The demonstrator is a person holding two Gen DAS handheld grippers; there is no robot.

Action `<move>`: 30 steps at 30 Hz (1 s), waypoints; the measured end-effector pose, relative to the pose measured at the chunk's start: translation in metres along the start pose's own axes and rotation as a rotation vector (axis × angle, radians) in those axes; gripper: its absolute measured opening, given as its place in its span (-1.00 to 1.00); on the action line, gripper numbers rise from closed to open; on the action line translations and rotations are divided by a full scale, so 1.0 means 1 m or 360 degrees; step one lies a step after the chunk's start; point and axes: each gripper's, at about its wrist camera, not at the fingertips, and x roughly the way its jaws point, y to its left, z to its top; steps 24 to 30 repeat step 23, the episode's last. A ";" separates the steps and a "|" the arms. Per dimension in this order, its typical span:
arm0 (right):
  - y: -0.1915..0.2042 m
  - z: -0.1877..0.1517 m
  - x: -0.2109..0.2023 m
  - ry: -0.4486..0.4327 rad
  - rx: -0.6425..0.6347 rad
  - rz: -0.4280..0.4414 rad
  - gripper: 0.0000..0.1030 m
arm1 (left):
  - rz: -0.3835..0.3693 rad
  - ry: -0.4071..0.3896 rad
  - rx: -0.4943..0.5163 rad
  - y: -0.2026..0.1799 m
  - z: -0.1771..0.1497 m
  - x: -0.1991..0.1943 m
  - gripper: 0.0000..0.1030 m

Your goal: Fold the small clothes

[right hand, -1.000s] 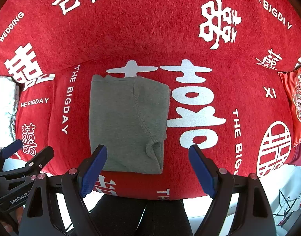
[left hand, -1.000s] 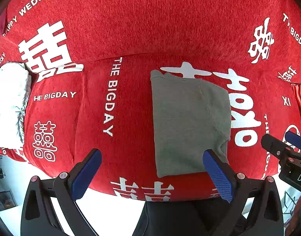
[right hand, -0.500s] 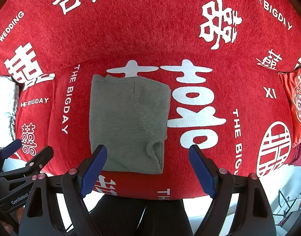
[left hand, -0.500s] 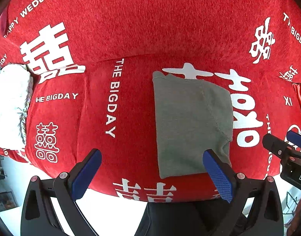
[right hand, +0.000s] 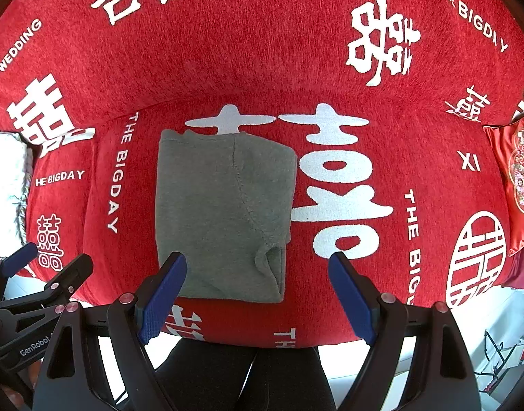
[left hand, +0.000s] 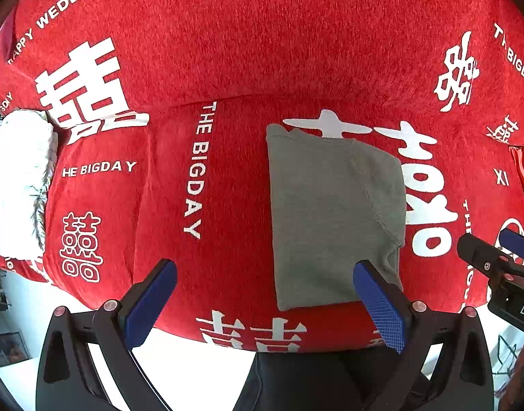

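Nearest to me in the left wrist view, my left gripper (left hand: 263,303) hangs with its jaws spread wide and nothing between them; one blue pad (left hand: 149,303) sits at seven o'clock, the other at five o'clock, overlapping the near corner of the garment in the picture, though I cannot tell whether it touches the cloth; a dark trouser leg (left hand: 306,380) shows at six o'clock below the pads. In the right wrist view my right gripper (right hand: 258,299) is just as wide and holds nothing; its left pad (right hand: 162,299) overlaps the garment's near edge at seven o'clock, its right pad at five o'clock stands over bare cover; the left gripper's body pokes in at eight o'clock.

Beyond the pads lies the folded grey garment (right hand: 224,215), a neat upright rectangle flat on the seat of the red sofa cover (right hand: 262,51); in the left view the garment (left hand: 334,215) sits right of centre, toward three o'clock; in the right view it sits just left of centre; a curved seam runs down its right half and a small tuck shows near its lower right corner; its right edge touches the large white characters printed on the cover.

Farther out, a white fluffy cushion (left hand: 15,185) rests at nine o'clock; a red patterned cushion (right hand: 517,178) at three o'clock; the sofa back rises at twelve o'clock.
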 end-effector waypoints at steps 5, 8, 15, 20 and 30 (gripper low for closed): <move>0.001 -0.001 0.000 -0.0001 0.0000 0.0000 0.69 | 0.0028 -0.0010 -0.0007 -0.001 0.000 -0.001 1.00; 0.001 -0.001 0.000 -0.0001 0.0000 0.0000 0.69 | 0.0040 -0.0013 -0.0010 -0.001 0.000 -0.001 1.00; 0.002 -0.003 -0.001 0.0004 -0.0004 -0.0006 0.69 | 0.0038 -0.0021 -0.0043 0.000 -0.003 -0.001 1.00; 0.002 -0.003 0.000 0.0003 -0.0007 -0.0010 0.69 | 0.0028 -0.0030 -0.0033 -0.001 -0.005 -0.001 1.00; 0.002 -0.003 0.000 0.0001 -0.0011 -0.0012 0.69 | 0.0026 -0.0029 -0.0037 -0.001 -0.006 -0.002 1.00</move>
